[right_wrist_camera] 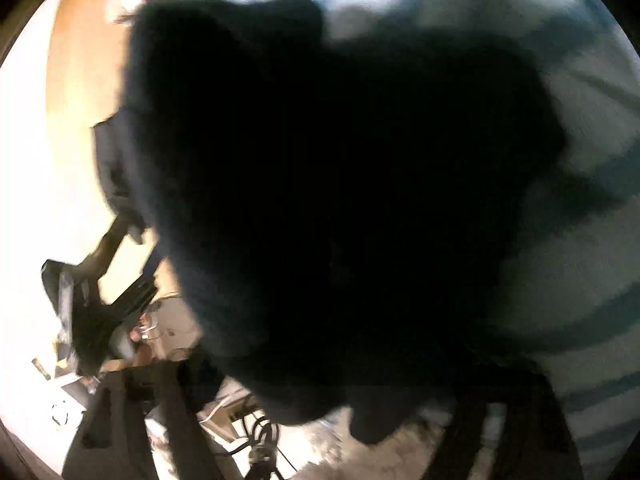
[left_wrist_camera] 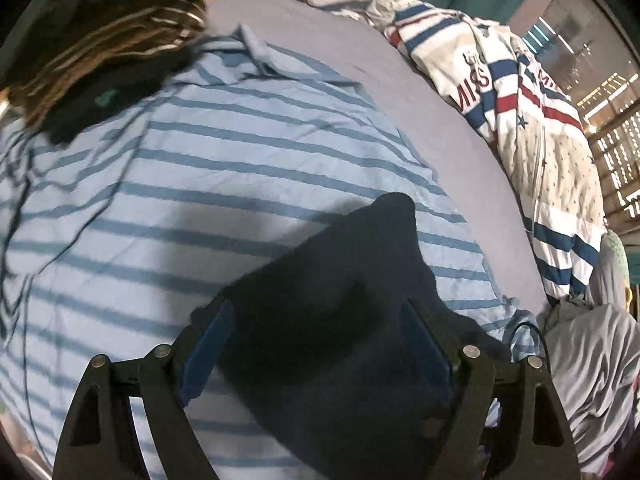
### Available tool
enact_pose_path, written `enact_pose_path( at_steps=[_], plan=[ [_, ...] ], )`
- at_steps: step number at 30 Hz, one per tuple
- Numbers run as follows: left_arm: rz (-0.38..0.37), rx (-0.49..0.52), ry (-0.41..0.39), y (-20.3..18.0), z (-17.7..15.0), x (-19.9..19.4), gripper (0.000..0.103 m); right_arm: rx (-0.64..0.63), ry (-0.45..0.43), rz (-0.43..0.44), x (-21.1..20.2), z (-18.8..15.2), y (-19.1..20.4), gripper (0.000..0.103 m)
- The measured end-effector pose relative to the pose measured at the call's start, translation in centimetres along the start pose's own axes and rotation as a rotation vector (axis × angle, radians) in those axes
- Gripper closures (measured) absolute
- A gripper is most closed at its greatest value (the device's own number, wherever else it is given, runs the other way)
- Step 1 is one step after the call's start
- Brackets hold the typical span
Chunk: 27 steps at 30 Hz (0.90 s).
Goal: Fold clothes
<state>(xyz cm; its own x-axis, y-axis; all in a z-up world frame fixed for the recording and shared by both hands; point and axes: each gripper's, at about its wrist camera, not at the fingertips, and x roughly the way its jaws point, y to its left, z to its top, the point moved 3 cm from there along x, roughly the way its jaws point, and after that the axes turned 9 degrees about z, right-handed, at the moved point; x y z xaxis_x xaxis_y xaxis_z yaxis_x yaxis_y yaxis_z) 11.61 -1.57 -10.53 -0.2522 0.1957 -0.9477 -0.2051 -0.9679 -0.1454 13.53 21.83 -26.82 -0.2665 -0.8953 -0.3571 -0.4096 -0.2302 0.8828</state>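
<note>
Between the blue pads of the left gripper (left_wrist_camera: 316,344) a dark navy garment (left_wrist_camera: 340,320) is seen, bunched and hanging, with one corner pointing up over the striped cloth behind it. The jaws stand wide and the cloth fills the gap between them; whether the pads really press on it cannot be told from this view. In the right wrist view the same dark garment (right_wrist_camera: 340,200) covers nearly the whole picture. The right gripper (right_wrist_camera: 320,432) is mostly hidden behind it, so the state of its jaws cannot be told either.

Under the garment a light blue striped shirt (left_wrist_camera: 200,200) is spread on the bed, with its collar toward the top and some wrinkles; it is laid out flat but not folded. Beside it the plain blue-grey sheet (left_wrist_camera: 360,60) of the bed is visible, and further out a white, red and blue printed garment (left_wrist_camera: 540,140) lies crumpled, with a grey wrinkled cloth (left_wrist_camera: 592,360) near it.

It is judged that the task is at an early stage. The dark garment is not yet laid flat, no finished fold is shown, and several pieces are left waiting.
</note>
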Motion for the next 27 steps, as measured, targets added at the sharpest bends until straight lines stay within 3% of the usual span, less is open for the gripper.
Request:
enact_pose_path(
  at_steps=[3, 7, 9, 12, 13, 14, 17, 18, 19, 20, 23, 27],
  plan=[
    [0.005, 0.064, 0.034, -0.3, 1.6, 1.2, 0.018, 0.000, 0.019, 0.005, -0.2, 0.1, 0.0, 0.053],
    [0.007, 0.158, 0.101, -1.2, 3.7, 3.1, 0.018, 0.062, 0.029, 0.049, -0.5, 0.3, -1.0, 0.054],
    [0.026, 0.201, 0.202, -1.6, 4.1, 5.5, 0.018, 0.071, 0.035, 0.055, -0.4, 0.5, -1.2, 0.053],
    [0.039, 0.171, 0.347, -1.1, 3.3, 9.9, 0.017, 0.080, 0.043, 0.057, -0.2, 0.8, -1.4, 0.051],
    [0.043, 0.159, 0.395, -0.9, 3.0, 11.4, 0.002, 0.082, 0.045, 0.055, -0.2, 0.8, -1.4, 0.050],
    [0.032, 0.135, 0.397, -0.6, 2.8, 12.0, 0.000, 0.080, 0.048, 0.050, -0.2, 0.9, -1.3, 0.050],
    [-0.007, 0.113, 0.321, -0.3, 1.9, 11.6, 0.003, 0.058, 0.054, 0.023, -0.2, 1.1, -0.9, 0.050],
    [-0.026, 0.120, 0.290, -0.4, 1.5, 11.0, 0.009, 0.043, 0.057, 0.008, -0.2, 1.2, -0.6, 0.051],
    [-0.071, 0.113, 0.248, -0.5, 0.9, 10.2, 0.027, 0.028, 0.060, -0.006, -0.2, 1.3, -0.4, 0.053],
    [-0.100, 0.099, 0.213, -0.5, 0.4, 9.4, 0.039, 0.012, 0.063, -0.018, -0.1, 1.3, 0.0, 0.053],
    [-0.115, 0.049, 0.133, -0.2, -0.9, 7.5, 0.055, -0.022, 0.080, -0.039, -0.1, 1.6, 1.0, 0.056],
    [-0.134, -0.036, 0.040, 0.1, -2.4, 4.6, 0.064, -0.129, 0.126, -0.130, -0.1, 1.9, 3.4, 0.062]
  ],
)
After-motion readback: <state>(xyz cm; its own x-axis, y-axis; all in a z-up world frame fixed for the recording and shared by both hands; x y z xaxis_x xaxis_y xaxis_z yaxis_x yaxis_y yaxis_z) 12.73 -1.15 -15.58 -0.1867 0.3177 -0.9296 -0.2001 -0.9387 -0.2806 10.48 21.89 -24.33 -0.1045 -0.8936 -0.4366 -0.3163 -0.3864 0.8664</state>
